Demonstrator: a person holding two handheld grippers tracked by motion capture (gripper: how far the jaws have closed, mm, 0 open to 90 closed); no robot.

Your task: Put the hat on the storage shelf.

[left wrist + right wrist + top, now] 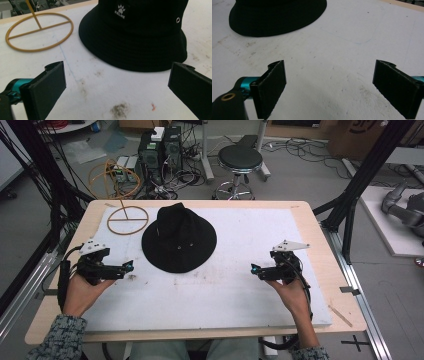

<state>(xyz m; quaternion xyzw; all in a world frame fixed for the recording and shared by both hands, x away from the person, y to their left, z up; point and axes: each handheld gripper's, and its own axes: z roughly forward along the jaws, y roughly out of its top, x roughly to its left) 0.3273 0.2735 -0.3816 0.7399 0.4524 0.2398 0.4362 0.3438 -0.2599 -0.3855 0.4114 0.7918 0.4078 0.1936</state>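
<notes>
Nearest, the left gripper and right gripper, jaws spread wide and empty, flank the black hat, seemingly poised to approach it beside the far-left stand.

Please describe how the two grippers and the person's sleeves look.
Both the left gripper and the right gripper are black with teal parts near two flat black jaws. Each carries a grey three-cornered plate on top and trails a black cable. The sleeves are a grey-and-black speckled knit.
</notes>
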